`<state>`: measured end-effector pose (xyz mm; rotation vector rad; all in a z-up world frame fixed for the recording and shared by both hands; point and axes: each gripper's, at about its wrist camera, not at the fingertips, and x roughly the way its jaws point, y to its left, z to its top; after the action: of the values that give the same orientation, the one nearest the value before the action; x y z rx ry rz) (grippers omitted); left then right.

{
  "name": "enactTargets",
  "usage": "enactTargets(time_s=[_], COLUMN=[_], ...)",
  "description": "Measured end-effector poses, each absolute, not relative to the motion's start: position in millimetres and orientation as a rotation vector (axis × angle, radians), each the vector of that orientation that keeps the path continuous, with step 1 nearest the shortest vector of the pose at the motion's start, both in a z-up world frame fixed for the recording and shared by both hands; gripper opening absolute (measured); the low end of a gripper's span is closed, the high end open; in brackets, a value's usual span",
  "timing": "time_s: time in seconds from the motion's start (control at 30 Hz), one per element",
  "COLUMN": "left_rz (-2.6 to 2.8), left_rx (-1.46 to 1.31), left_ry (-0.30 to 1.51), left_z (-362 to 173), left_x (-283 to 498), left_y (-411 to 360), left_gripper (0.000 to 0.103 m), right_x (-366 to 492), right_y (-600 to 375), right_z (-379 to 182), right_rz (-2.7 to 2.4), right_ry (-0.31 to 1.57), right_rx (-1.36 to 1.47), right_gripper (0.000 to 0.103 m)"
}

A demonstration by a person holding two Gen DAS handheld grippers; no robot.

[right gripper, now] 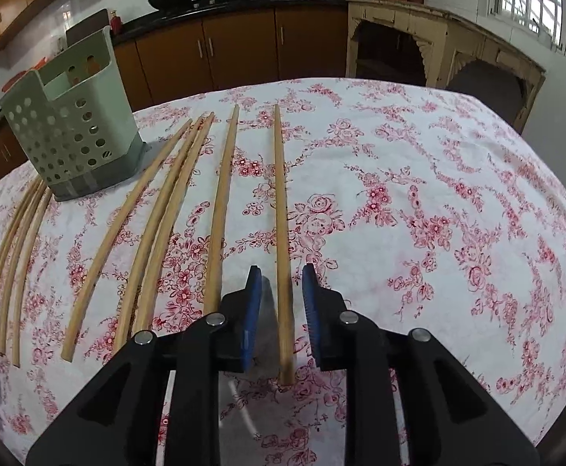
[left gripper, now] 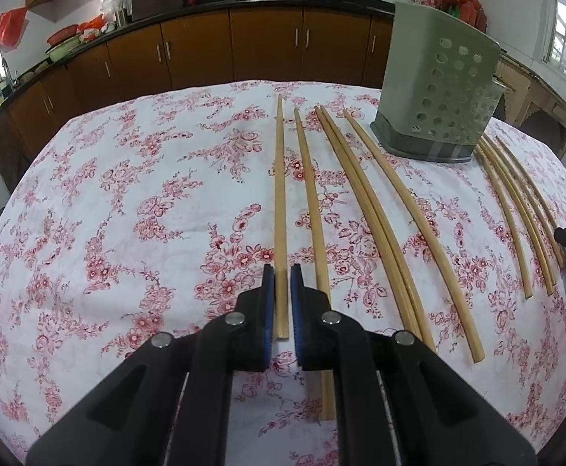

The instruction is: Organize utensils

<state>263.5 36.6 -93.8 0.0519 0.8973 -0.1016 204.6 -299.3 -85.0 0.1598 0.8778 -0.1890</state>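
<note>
Flowered tablecloth (left gripper: 127, 194) covers the table I am working over, with brown kitchen cabinets behind it.

Left gripper (left gripper: 281, 303): its blue pads stand very narrow and, as I read it, are closed on the near end of the far-left chopstick (left gripper: 279, 202). This stick runs straight on from the jaws toward the cabinets, along the line the gripper points.

Right gripper (right gripper: 282, 310): its pads stand a little apart, with a gap on each side of the far-right chopstick (right gripper: 281, 202). The near end lies between them, ungripped, and this stick also runs straight away from the jaws.

Green perforated holder (left gripper: 438, 89) stands upright toward the far side of the cloth. Seen from the left gripper it is ahead and to the right; from the right gripper, ahead and to the left. Between each gripped end and the holder lie four more chopsticks, all roughly parallel. A further group of four lies in front of the holder.

Neither hand looks clearly nearer the holder. I judge each stick must be lifted, swung inward over its neighbours and tipped upright to drop in.
</note>
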Motion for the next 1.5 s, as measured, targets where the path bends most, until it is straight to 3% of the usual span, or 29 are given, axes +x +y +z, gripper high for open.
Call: enactTargets(time_s=[0.2, 0.9, 1.5], left_rz=[-0.110, -0.092, -0.128], left_rx=[0.046, 0.110, 0.060], left_ry=[0.898, 0.903, 0.803], left_z=[-94, -93, -40], left_x=[264, 258, 235], left_y=[37, 31, 49], left_gripper=[0.008, 0.008, 0.008], right_x=[206, 195, 169], right_y=[-301, -303, -323], right_z=[-85, -83, -22], right_rz=[-0.174, -0.141, -0.138], right_ry=[0.873, 0.868, 0.646], right_rx=[0.176, 0.193, 0.251], right_gripper=[0.007, 0.007, 0.007])
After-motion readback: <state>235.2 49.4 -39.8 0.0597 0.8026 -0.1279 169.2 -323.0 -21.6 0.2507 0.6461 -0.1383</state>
